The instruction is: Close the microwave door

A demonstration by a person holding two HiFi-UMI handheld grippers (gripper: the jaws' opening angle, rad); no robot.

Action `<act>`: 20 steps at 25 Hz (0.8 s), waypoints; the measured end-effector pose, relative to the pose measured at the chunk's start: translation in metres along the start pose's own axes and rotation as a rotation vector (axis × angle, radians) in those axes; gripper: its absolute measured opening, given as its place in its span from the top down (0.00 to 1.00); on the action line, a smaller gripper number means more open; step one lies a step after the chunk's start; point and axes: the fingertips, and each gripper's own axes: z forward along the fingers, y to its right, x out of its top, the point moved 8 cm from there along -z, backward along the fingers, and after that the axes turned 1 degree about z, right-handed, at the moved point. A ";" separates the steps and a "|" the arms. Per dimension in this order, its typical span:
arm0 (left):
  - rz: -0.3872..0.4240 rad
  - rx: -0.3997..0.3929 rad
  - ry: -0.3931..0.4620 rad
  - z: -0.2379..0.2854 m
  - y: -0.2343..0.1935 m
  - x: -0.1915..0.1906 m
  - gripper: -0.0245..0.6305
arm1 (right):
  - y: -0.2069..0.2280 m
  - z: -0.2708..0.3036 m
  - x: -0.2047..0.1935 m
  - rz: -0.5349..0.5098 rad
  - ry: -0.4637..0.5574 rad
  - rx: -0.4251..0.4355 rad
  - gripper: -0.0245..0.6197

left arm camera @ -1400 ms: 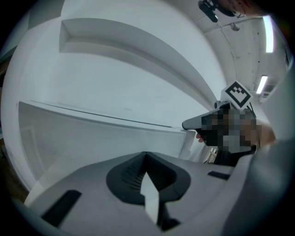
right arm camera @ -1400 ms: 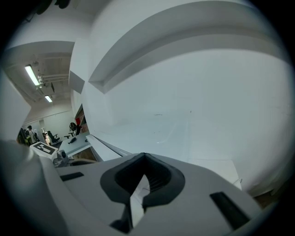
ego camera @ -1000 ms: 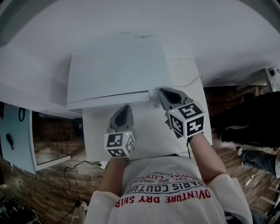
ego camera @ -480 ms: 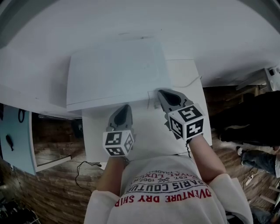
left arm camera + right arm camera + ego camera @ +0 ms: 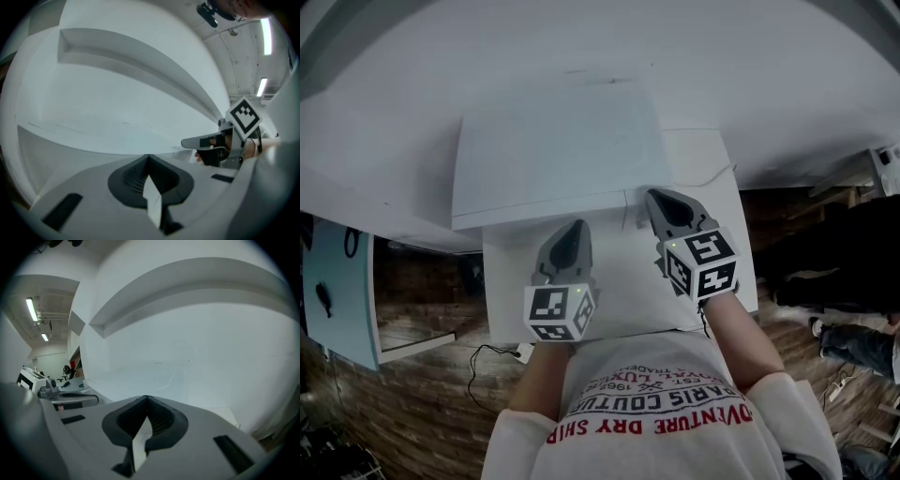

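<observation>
Facing the person: a white microwave [image 5: 553, 150], seen from above in the head view, standing at the far edge of the white tabletop [image 5: 619, 291], toward its far left corner and close to the white wall.
Microwave door: in the head view the front edge of the microwave runs as one straight line and the door lies in line with it; whether it is fully latched cannot be told.
Left gripper [image 5: 572, 230]: over the tabletop in front of the microwave, about midway along its front, pointing at it; the tip is just short of the front edge.
Left fingers [image 5: 136, 176]: together, with nothing between them; beyond them a plain white surface fills the left gripper view.
Right gripper [image 5: 656, 199]: near the microwave's front right corner, its tip right at the front edge; whether it touches cannot be told.
Right fingers [image 5: 161, 420]: together and holding nothing; a pale flat face and the tabletop lie beyond them in the right gripper view.
Marker cubes: one on each gripper, toward the tabletop's near edge, left cube [image 5: 558, 314] and right cube [image 5: 703, 265].
Spacing: the two grippers are side by side and apart.
Person: white printed shirt [image 5: 647, 412] at the near edge of the tabletop, with a forearm reaching to each gripper.
</observation>
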 end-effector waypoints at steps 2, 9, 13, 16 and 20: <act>0.004 -0.012 0.036 -0.010 0.002 0.011 0.96 | -0.006 -0.007 0.000 0.020 0.031 -0.003 0.94; -0.019 -0.035 0.132 -0.040 0.000 0.036 0.96 | -0.031 -0.032 -0.015 0.078 0.147 -0.080 0.94; 0.007 -0.028 0.141 -0.050 -0.005 0.034 0.96 | -0.043 -0.042 -0.026 0.079 0.196 -0.128 0.94; 0.010 -0.032 0.124 -0.053 -0.010 0.029 0.96 | -0.050 -0.047 -0.034 0.083 0.222 -0.153 0.94; 0.000 -0.038 0.119 -0.057 -0.015 0.025 0.96 | -0.058 -0.051 -0.036 0.061 0.262 -0.176 0.94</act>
